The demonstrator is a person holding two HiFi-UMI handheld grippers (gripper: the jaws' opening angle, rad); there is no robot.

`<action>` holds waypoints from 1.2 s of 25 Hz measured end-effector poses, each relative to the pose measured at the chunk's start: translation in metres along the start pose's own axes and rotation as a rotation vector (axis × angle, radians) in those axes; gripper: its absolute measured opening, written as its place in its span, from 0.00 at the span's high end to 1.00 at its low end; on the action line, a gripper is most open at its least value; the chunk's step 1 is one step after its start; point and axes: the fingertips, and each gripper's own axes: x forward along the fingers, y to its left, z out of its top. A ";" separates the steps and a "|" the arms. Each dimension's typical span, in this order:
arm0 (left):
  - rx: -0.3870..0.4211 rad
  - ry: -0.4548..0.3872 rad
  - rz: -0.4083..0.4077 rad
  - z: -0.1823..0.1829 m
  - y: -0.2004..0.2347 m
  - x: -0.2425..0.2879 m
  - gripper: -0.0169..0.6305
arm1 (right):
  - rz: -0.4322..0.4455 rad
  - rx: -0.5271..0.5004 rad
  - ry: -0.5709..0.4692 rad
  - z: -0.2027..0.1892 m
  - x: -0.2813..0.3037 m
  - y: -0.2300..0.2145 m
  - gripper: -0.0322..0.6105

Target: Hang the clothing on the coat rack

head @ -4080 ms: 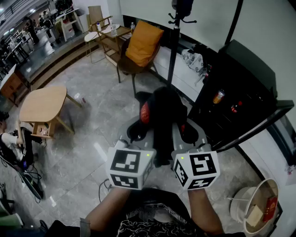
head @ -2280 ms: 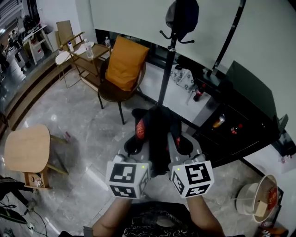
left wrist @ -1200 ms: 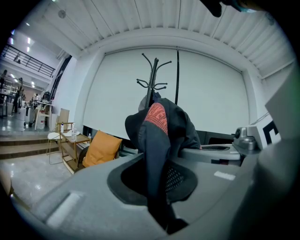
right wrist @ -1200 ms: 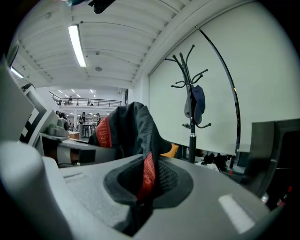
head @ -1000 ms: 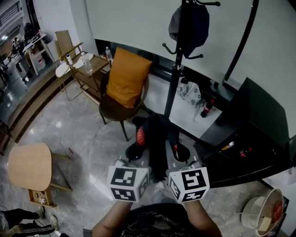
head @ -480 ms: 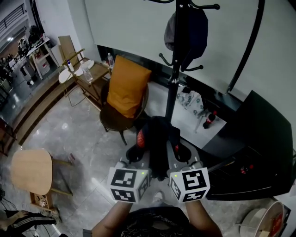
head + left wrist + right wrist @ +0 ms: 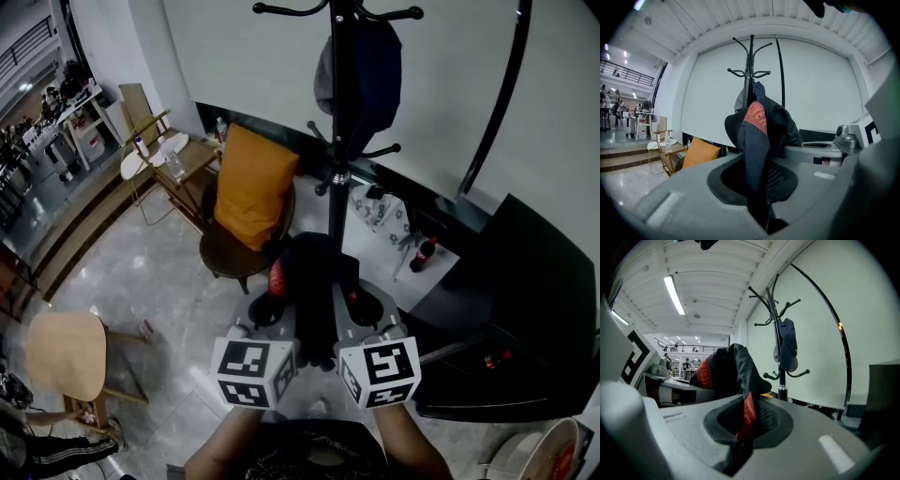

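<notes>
- Head view: the left gripper (image 7: 274,314) and the right gripper (image 7: 361,309) sit side by side, each clamped on a fold of a black garment (image 7: 314,277) with a red patch, which is bunched between them. The coat rack (image 7: 336,141) rises at 12 o'clock beyond the bundle. A dark cap (image 7: 364,66) hangs at about 1 o'clock off its pole, and an orange-cushioned chair (image 7: 248,183) stands at 10 o'clock.
- Left gripper view: the jaws are nearly together, pinching dark fabric. The garment (image 7: 761,124) mounds above them and hides the lower pole. The rack's bare top prongs (image 7: 740,71) show at 12 o'clock. The bundle likely has to rise until a taut span of cloth clears a prong tip.
- Right gripper view: the jaws are shut on a red-edged fold (image 7: 749,411). The rack (image 7: 777,329) stands at 1 o'clock, well apart from the garment. Its upper prongs look free, and the cap (image 7: 787,350) hangs on the right side of the pole. A sound approach would be to pick a prong away from the cap, draw the two grippers apart to open a span, lower that span over the prong, and let go only once the hook bears the weight. Brushing the cap off is the risk.
</notes>
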 end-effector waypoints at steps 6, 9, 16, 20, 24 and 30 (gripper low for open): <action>0.012 -0.019 0.018 0.012 0.004 0.012 0.92 | 0.003 -0.018 -0.020 0.010 0.008 -0.011 0.90; 0.016 -0.027 0.017 0.017 0.006 0.019 0.92 | -0.001 -0.018 -0.027 0.013 0.014 -0.017 0.91; 0.015 -0.045 -0.011 0.025 0.018 0.041 0.92 | -0.033 -0.032 -0.036 0.020 0.033 -0.027 0.90; 0.009 -0.051 -0.036 0.030 0.027 0.058 0.92 | -0.054 -0.043 -0.032 0.022 0.049 -0.032 0.90; 0.007 -0.050 -0.063 0.035 0.038 0.076 0.92 | -0.089 -0.046 -0.028 0.026 0.066 -0.041 0.90; 0.013 -0.050 -0.111 0.043 0.049 0.101 0.92 | -0.134 -0.043 -0.025 0.032 0.089 -0.051 0.90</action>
